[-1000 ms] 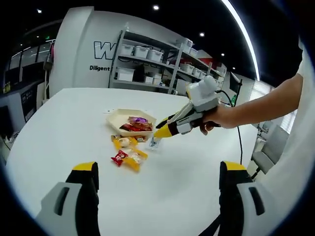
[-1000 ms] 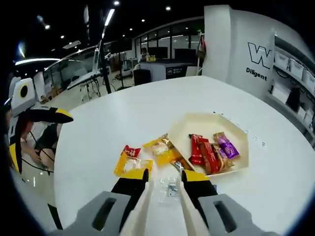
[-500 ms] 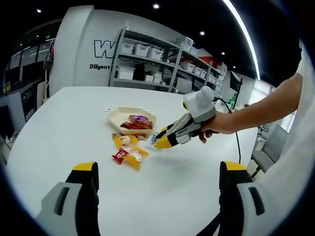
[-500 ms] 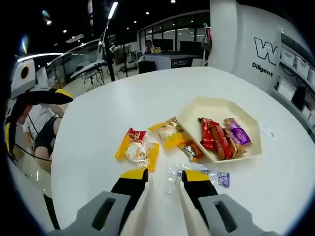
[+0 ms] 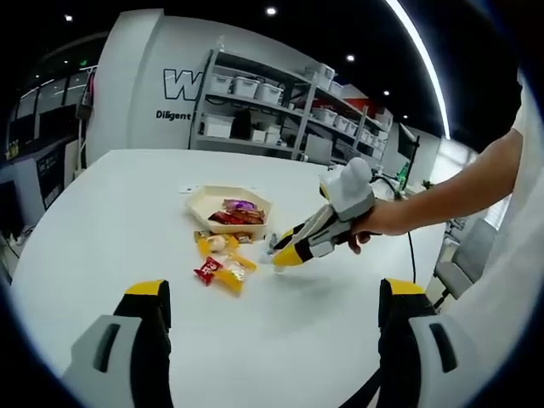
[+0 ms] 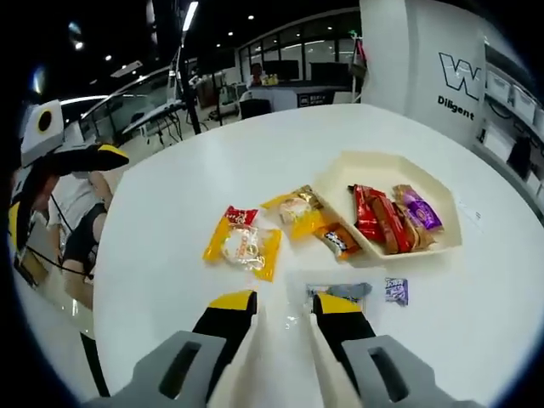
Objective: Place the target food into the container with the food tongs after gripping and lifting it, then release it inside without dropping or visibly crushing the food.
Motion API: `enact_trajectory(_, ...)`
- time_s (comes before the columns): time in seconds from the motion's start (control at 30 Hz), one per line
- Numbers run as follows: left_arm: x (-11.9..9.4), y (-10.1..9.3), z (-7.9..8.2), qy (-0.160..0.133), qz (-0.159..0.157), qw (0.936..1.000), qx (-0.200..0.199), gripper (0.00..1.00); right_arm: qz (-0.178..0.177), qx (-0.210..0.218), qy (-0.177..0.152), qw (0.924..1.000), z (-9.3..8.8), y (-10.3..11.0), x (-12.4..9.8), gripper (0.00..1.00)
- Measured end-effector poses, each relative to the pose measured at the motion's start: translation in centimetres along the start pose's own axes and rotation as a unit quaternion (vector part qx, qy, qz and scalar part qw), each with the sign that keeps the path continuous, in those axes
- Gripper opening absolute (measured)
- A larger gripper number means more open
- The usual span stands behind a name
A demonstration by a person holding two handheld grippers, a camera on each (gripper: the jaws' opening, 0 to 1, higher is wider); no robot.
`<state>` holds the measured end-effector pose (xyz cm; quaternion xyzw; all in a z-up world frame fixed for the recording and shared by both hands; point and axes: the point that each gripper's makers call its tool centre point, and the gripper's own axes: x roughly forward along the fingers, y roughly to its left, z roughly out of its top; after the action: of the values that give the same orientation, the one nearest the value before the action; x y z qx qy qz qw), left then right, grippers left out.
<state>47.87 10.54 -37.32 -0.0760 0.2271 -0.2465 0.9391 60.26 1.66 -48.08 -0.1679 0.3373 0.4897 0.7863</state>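
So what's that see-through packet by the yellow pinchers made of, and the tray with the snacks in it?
The see-through packet looks like thin clear plastic film: the white table shows through it, and it crinkles and glints. The tray looks like matte, cream-coloured moulded pulp or plastic; its flat, dull walls don't shine, so I can't tell which.

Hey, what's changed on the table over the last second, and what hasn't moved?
The right gripper pulled back from the tray, dragging the clear packet along the table in its tips; the packet now lies stretched out just ahead of the gripper. The snacks in the tray, the yellow packets beside it and the left gripper, open, stayed put.
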Motion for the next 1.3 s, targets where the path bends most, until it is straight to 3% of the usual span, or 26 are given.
enact_trajectory(0.93,3.1,-2.9,0.1,0.016,-0.046,0.9986,0.019,0.99,-0.008,0.026,-0.011,0.9996,-5.7,0.3,-6.0,0.22)
enact_trajectory(1.3,3.7,-3.4,0.2,0.020,-0.059,0.9978,0.022,0.99,-0.014,0.007,0.008,0.9998,-8.3,0.2,-8.6,0.22)
